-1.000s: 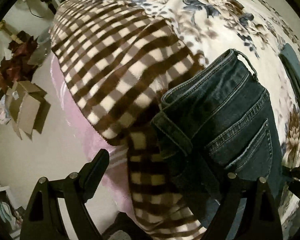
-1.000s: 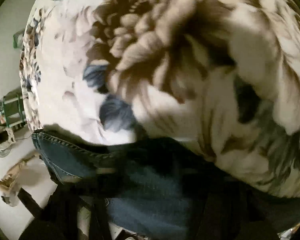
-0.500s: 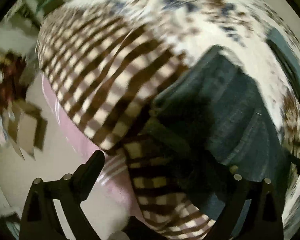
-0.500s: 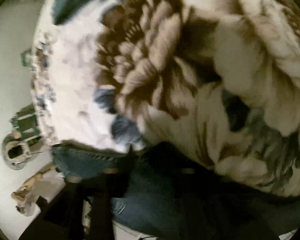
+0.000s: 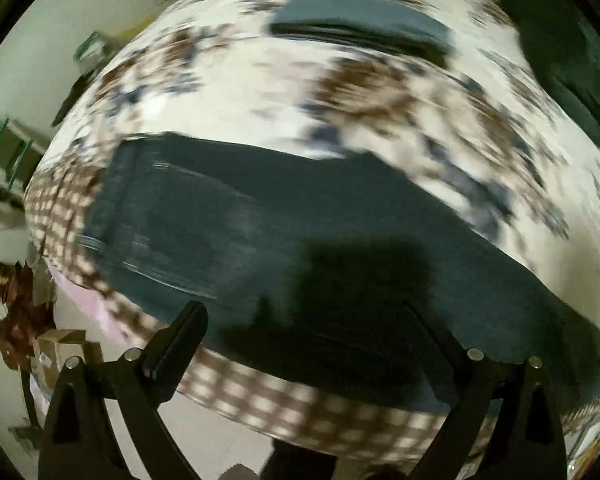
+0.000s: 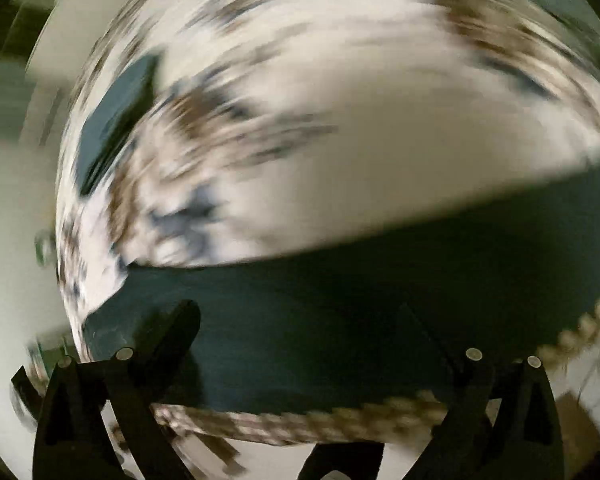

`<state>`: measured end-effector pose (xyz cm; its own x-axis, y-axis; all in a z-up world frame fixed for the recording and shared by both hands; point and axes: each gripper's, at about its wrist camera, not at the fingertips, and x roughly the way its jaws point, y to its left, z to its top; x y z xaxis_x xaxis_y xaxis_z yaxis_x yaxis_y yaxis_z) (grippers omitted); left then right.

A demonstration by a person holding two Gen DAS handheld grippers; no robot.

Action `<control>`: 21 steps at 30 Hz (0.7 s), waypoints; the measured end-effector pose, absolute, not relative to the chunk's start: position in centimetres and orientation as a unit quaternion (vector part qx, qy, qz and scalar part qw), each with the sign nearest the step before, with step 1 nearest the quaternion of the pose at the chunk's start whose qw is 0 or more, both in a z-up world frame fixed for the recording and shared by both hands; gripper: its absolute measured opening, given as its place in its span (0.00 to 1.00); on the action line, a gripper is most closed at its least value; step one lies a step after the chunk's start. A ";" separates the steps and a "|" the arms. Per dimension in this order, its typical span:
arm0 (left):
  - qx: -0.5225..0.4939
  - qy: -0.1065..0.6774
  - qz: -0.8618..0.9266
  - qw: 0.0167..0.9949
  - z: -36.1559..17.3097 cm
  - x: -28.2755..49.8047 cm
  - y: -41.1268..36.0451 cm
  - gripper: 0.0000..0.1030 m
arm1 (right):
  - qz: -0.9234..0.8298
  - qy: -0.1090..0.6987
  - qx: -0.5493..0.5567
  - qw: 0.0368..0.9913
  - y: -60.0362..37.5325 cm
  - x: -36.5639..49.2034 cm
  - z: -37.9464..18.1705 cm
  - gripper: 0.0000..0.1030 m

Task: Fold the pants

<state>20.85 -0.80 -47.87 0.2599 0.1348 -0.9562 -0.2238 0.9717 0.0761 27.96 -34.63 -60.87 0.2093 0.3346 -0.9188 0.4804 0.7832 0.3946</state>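
Now both cameras see far more of the bed than a second ago, when each was right down on the cloth. So both grippers have lifted away, and my guess is that one fold is just done and they are backing off before the next one.

From the left wrist, the pants [image 5: 300,240] lie flat as one long dark blue band across the near side of the bed [image 5: 260,80]. A second ago only the waist and back pocket filled this view. The pants look thick and stiff like jeans, with pale stitch lines near their left end. That end rests on a brown and cream checked blanket [image 5: 300,412] at the bed's near edge. The bed cover past the pants is white with brown and blue flowers and looks soft. A second blue folded thing [image 5: 360,28] lies further back on the bed, well apart from the pants. The left gripper [image 5: 306,328] is spread wide with nothing in it, above the pants.

From the right wrist, everything is blurry because the camera is moving fast. The pants [image 6: 360,292] show as a smooth dark band on the near side of the bed [image 6: 380,152]. The right gripper [image 6: 304,328] is spread wide too and holds nothing.
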 end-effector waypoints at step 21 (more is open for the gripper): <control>0.065 0.640 0.064 0.763 -58.1 20.2 -25.4 1.00 | -0.080 0.435 0.562 0.699 -64.5 12.9 -72.0 0.75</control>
<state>20.17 -25.43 -58.11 0.1733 0.1802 -0.9682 -0.0147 0.9835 0.1804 12.89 -64.55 -72.05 0.6090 0.3771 -0.6978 0.6006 0.3553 0.7162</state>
